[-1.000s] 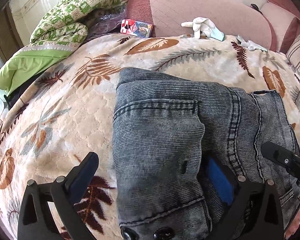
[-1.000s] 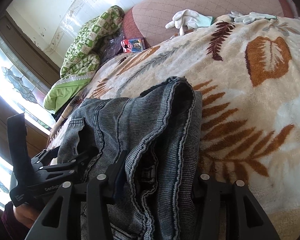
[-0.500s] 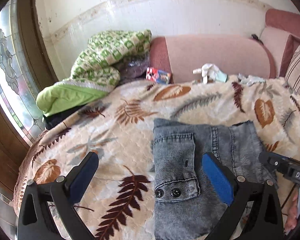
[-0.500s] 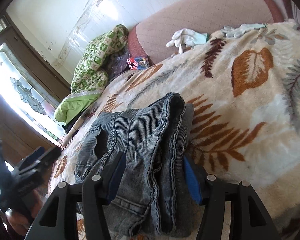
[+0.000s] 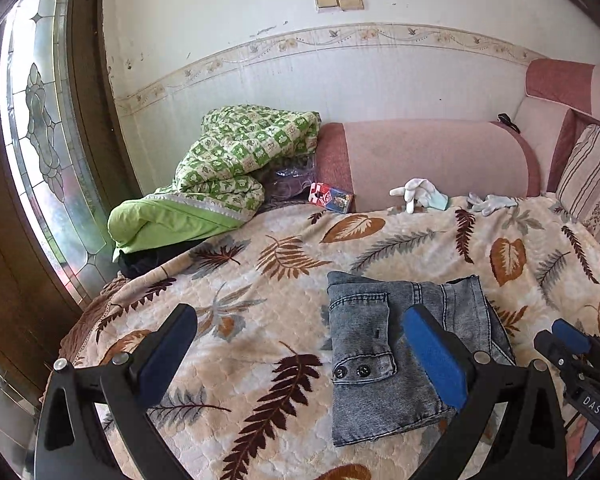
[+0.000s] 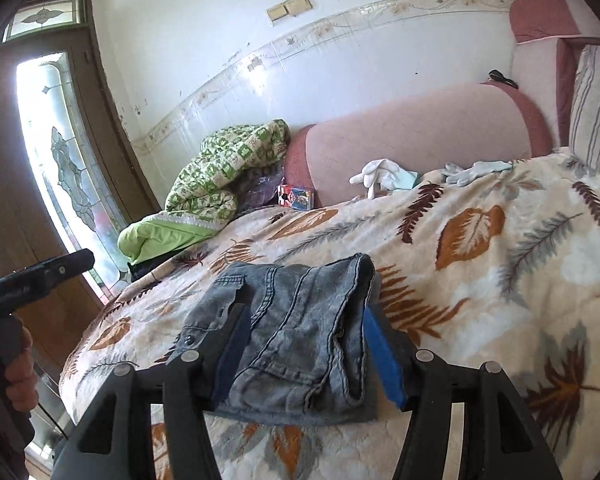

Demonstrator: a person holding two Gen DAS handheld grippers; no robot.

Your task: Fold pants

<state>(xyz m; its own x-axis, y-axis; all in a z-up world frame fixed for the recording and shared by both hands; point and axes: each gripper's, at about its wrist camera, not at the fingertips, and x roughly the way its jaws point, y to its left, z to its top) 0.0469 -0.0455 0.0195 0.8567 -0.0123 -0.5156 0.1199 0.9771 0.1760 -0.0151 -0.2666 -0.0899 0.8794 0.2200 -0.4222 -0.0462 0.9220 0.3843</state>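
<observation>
The grey denim pants (image 5: pixel 380 360) lie folded into a compact bundle on the leaf-patterned blanket (image 5: pixel 260 280), button flap facing the left wrist view. My left gripper (image 5: pixel 300 316) hangs open above the blanket, its right blue pad over the bundle and touching nothing. In the right wrist view the pants (image 6: pixel 300 332) show between the fingers of my right gripper (image 6: pixel 305 312). Its jaws stand apart and raised, and the pads do not press the cloth. The right gripper (image 5: pixel 568 340) also shows at the lower right edge, and the left gripper (image 6: pixel 60 264) at the far left with a hand below it.
A green patterned quilt (image 5: pixel 240 160) is heaped at the back left beside a pink bolster (image 5: pixel 432 156). White gloves (image 5: pixel 418 194) and a small printed box (image 5: pixel 332 198) lie along the bolster. A striped pillow (image 5: pixel 592 176) stands right, a glass-panelled door (image 5: pixel 40 140) left.
Both grippers have risen and drawn back from the pants, so the bundle looks smaller. The right jaws spread off the denim edge. The left pad no longer rests on the cloth.
</observation>
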